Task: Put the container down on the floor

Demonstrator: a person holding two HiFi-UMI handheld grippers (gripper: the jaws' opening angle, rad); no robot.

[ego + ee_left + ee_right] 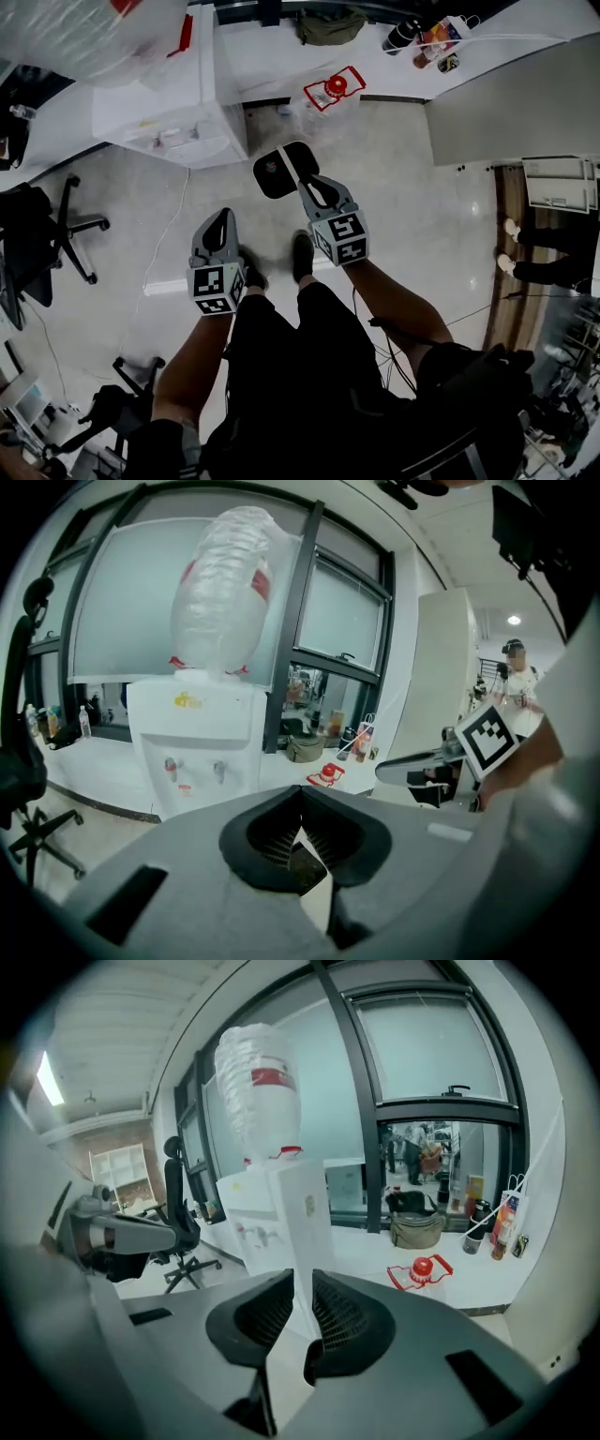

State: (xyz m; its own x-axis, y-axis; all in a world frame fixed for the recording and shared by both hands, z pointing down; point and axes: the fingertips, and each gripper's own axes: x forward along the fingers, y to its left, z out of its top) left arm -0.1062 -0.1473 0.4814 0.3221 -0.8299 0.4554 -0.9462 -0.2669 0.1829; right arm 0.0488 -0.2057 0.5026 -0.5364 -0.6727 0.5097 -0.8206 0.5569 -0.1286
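Facing the water dispenser (173, 112), the left tool (301, 799) is closed empty and the right tool (303, 1288) barely parted, likely because the red-lidded container (335, 88) sits set down to its right.

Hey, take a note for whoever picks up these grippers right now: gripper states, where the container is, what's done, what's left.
Left gripper: jaws together at the tips, nothing in them.
Right gripper: jaws a narrow gap apart, empty.
Container: the dark oval one seems to sit on the floor, under the right gripper's tips in the head view; neither gripper holds it.
Done: it looks set down and released.
Left: apparently nothing; just check that it sits steady.
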